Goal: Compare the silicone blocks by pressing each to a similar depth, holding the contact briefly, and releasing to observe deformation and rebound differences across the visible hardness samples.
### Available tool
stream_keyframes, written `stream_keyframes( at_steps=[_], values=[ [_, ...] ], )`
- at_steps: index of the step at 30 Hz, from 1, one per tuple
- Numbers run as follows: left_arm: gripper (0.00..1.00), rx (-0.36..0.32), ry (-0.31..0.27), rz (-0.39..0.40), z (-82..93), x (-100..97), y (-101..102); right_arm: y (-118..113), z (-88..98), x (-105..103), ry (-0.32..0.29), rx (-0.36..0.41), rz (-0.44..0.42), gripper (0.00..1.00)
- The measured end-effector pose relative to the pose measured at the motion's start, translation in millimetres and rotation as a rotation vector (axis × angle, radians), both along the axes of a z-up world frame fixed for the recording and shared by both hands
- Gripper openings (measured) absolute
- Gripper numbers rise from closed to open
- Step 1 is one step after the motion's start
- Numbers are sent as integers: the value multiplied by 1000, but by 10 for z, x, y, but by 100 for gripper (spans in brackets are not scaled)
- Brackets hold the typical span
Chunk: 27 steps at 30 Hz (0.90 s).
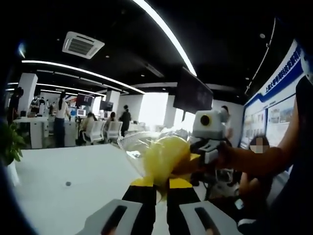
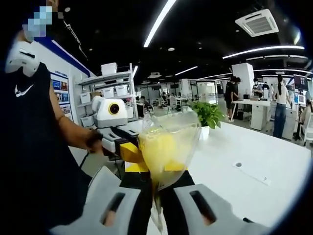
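A clear plastic bag (image 1: 146,147) holding a soft yellow block (image 1: 166,154) hangs in the air between both grippers. In the left gripper view, my left gripper (image 1: 159,185) is shut on the bag's near edge, yellow-tipped jaws close together. My right gripper (image 1: 209,147) enters from the right and grips the bag's far side. In the right gripper view, the right gripper (image 2: 155,180) is shut on the crinkled bag (image 2: 168,142), with the yellow block (image 2: 159,149) just above the jaws. The left gripper (image 2: 120,147) holds the bag's opposite side from the left.
A large white table (image 1: 73,181) spreads below and left; it appears at the right as the white table (image 2: 254,161) with a potted plant (image 2: 208,115). The person's arm (image 1: 259,156) and dark shirt (image 2: 34,161) are close by. People and desks stand far back.
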<state>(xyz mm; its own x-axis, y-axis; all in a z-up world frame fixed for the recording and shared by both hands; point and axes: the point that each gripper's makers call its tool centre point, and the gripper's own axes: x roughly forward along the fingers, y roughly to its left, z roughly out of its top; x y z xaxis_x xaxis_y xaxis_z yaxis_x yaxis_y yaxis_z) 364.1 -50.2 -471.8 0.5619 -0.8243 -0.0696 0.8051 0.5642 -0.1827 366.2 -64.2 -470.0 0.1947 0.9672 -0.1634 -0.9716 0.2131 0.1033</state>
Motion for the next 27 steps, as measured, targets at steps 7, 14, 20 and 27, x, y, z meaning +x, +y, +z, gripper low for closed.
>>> stream_keyframes(
  at_steps=[7,14,20,27],
  values=[
    [4,-41,54,-4,9,46,50,35,30,54,18,-1,-17,2],
    [4,-46,50,-24,30,66,18,-2,46,81,15,7,-13,5],
    [3,-58,60,-37,72,72,-5,-30,71,103,59,37,-16,8],
    [3,-55,92,-40,23,36,-32,-48,12,58,40,34,-19,10]
  ],
)
